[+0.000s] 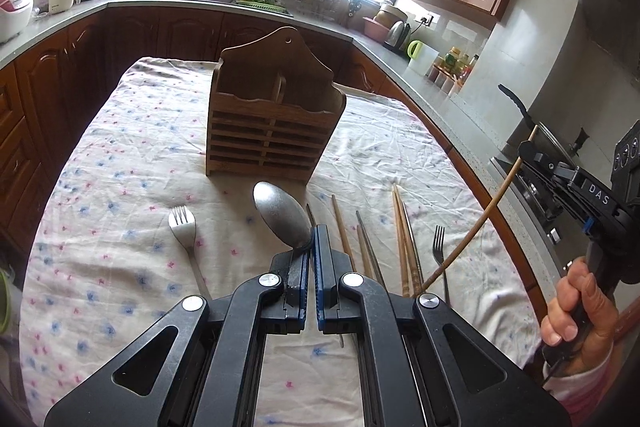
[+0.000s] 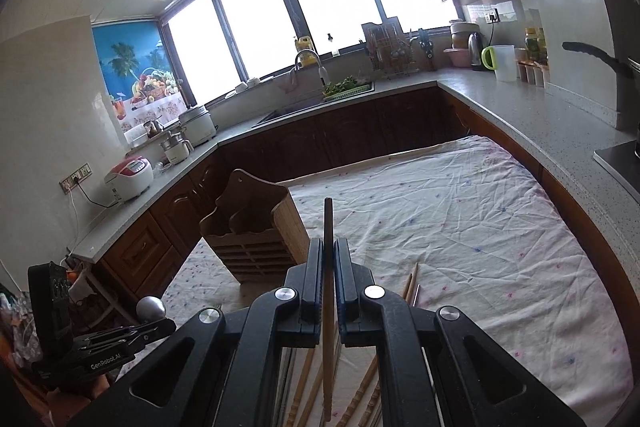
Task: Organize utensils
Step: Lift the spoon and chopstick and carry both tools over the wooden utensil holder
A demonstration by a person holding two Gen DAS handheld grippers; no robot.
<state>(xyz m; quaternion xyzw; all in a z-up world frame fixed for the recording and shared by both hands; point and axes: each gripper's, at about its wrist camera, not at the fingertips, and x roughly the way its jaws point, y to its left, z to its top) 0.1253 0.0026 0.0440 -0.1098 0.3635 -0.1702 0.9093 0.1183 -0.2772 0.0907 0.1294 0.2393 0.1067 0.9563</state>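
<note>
Left claw (image 1: 311, 247) grips spoon (image 1: 280, 215); right claw (image 2: 329, 259) apparently pinches chopstick (image 2: 328, 227).

We see a floral tablecloth (image 1: 120, 155) spread over the work surface, ringed by a grey countertop (image 2: 500, 99) on dark wooden cabinets. On the left side of the counter sit a red-and-white rice cooker (image 2: 130, 177) and a white pot (image 2: 196, 125). Near the bright window stand a curved faucet (image 2: 308, 61), a steel kettle (image 2: 475, 45) and a white jug with a green handle (image 2: 502, 61).

We see a tabletop (image 1: 120, 131) under floral cloth; nearer than the wooden holder (image 1: 272, 115) lie two forks (image 1: 184, 231) and several chopsticks (image 1: 404, 239).
</note>
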